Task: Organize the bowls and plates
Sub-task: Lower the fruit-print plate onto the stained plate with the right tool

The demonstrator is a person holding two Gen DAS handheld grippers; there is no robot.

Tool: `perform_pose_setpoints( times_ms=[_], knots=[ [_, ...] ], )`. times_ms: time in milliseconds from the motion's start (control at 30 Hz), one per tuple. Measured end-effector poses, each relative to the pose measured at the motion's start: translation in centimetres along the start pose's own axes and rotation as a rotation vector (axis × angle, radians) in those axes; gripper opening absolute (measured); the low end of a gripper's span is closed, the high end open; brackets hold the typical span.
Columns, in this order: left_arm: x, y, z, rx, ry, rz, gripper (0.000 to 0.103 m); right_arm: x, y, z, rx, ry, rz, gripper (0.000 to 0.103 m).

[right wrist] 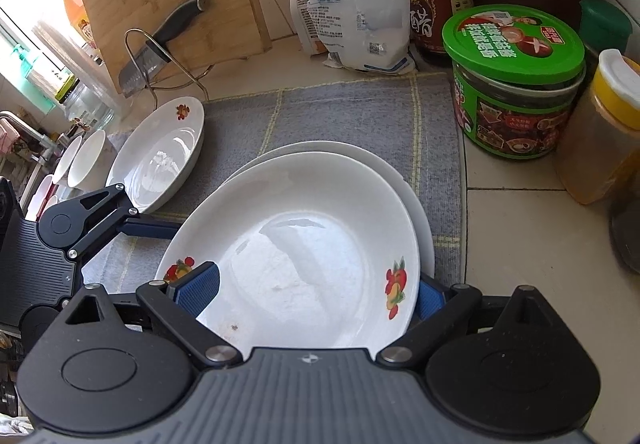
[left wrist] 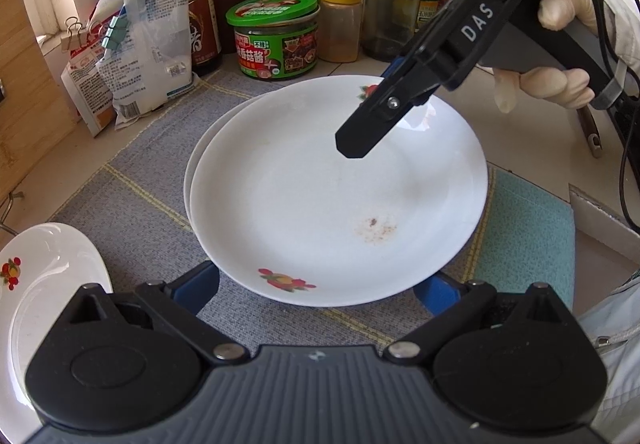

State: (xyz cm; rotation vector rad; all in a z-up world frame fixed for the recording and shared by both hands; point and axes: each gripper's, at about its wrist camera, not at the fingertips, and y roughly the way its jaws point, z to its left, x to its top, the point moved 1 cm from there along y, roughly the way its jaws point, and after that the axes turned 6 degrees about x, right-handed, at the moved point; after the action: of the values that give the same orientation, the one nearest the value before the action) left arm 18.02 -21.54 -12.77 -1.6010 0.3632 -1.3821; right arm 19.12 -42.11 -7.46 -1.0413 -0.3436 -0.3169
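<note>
Resting on a grey mat, two stacked white plates: top plate slightly offset over lower plate. Right gripper spread wide, one blue pad over the top plate's rim, the other outside it. Left gripper likewise wide apart beneath the near rim. Third plate lying apart on the mat's edge; green-lidded jar behind.

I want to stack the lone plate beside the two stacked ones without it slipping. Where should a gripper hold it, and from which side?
Probably grip the lone plate at its thin raised rim, one finger inside and one beneath. It lies flat on the gray mat, so only the rim gives a pinch. Come from the near edge facing the left gripper; the knife rack crowds its far side.
</note>
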Motion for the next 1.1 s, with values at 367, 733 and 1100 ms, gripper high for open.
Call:
perform_pose_setpoints(
  times_ms=[367,733,1100],
  knots=[
    [-0.1,0.0,-0.1,-0.002,0.006,-0.016,0.102,-0.3,-0.7,0.3,-0.016,0.015,-0.019,0.1],
    [-0.3,-0.3,-0.4,0.005,-0.006,-0.035,0.102,-0.3,-0.7,1.3,-0.081,0.019,0.008,0.1],
    [-0.4,-0.8,-0.8,0.008,-0.023,-0.059,0.102,-0.5,-0.8,2.1,-0.136,0.018,0.014,0.1]
  ],
)
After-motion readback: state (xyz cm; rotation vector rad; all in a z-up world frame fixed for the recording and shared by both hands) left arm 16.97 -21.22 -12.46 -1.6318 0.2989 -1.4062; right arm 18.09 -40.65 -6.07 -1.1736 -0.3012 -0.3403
